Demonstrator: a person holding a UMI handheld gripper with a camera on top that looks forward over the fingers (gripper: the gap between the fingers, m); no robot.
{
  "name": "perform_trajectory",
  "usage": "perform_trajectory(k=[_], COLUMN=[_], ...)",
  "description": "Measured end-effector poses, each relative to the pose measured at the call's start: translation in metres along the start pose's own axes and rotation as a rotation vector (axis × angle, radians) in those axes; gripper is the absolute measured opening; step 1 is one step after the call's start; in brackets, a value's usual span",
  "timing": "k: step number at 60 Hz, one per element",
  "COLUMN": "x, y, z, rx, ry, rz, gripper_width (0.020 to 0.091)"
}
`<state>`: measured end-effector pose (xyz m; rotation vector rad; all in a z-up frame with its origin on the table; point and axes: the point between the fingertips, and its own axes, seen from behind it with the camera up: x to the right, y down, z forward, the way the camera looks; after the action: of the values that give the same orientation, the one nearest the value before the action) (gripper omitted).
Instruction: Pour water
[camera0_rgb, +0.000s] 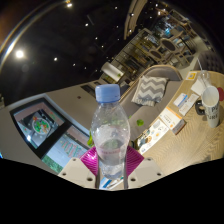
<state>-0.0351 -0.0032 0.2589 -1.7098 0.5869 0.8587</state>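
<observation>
Gripper (110, 168): seen from its own cam, fingers mostly hidden behind bottle; only magenta pads (92, 160) showed at either side of bottle base.
Grip state: pads sat tight against both sides of bottle's lower body, no gap visible — clenched on the bottle.
Bottle (110, 135): clear plastic water bottle w/ pale blue cap (107, 93), held between the fingers, roughly upright in the view though whole scene ran tilted; looked at least partly filled w/ water, level hard to read.
Table (80, 110): light beige top, ran behind and to both sides of bottle, tilted in view.
Left of bottle: dark-framed tray or box (40, 125) w/ a round greenish item inside, well apart from bottle; details too small to tell.
Left-front of bottle: printed sheet or booklet (68, 150) lying flat on table, near bottle base.
Behind-right of bottle: grey-and-white zigzag-patterned cloth or pouch (150, 90), apart from bottle.
Right of bottle: small flat cards or packets (165, 128) lying on table, near bottle; a bit of green beside them, unclear what.
Far right of bottle: white cup-like item (209, 95) near table edge, well apart from bottle.
Above bottle: dark ceiling w/ small spot lights (18, 54); room beyond table cluttered, not readable.
</observation>
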Motion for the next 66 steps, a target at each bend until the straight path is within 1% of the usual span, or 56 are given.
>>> perform_trajectory(k=[5, 14, 26, 29, 35, 44, 51, 54, 56, 61, 62, 64, 66], x=[0.010, 0.057, 0.107, 0.111, 0.130, 0.139, 0.146, 0.145, 0.144, 0.138, 0.138, 0.137, 0.136], y=[-0.033, -0.075, -0.101, -0.104, -0.109, -0.113, -0.111, -0.110, -0.108, -0.116, -0.122, -0.121, -0.131], z=[-0.012, -0.015, -0.020, -0.027, -0.023, -0.032, -0.028, -0.042, -0.032, -0.037, -0.046, -0.044, -0.046], rx=[0.016, 0.042, 0.028, 0.015, 0.024, 0.024, -0.005, -0.022, -0.038, -0.075, -0.082, -0.084, -0.079], ry=[-0.043, -0.092, -0.181, -0.201, -0.224, -0.227, -0.194, -0.166, -0.145, -0.106, -0.102, -0.084, -0.065], rz=[0.195, 0.505, 0.930, 1.027, 1.145, 1.192, 1.152, 1.078, 1.013, 0.815, 0.768, 0.661, 0.544], gripper_width=[0.0311, 0.0307, 0.0309, 0.0308, 0.0311, 0.0310, 0.0309, 0.0312, 0.0310, 0.0308, 0.0309, 0.0308, 0.0310])
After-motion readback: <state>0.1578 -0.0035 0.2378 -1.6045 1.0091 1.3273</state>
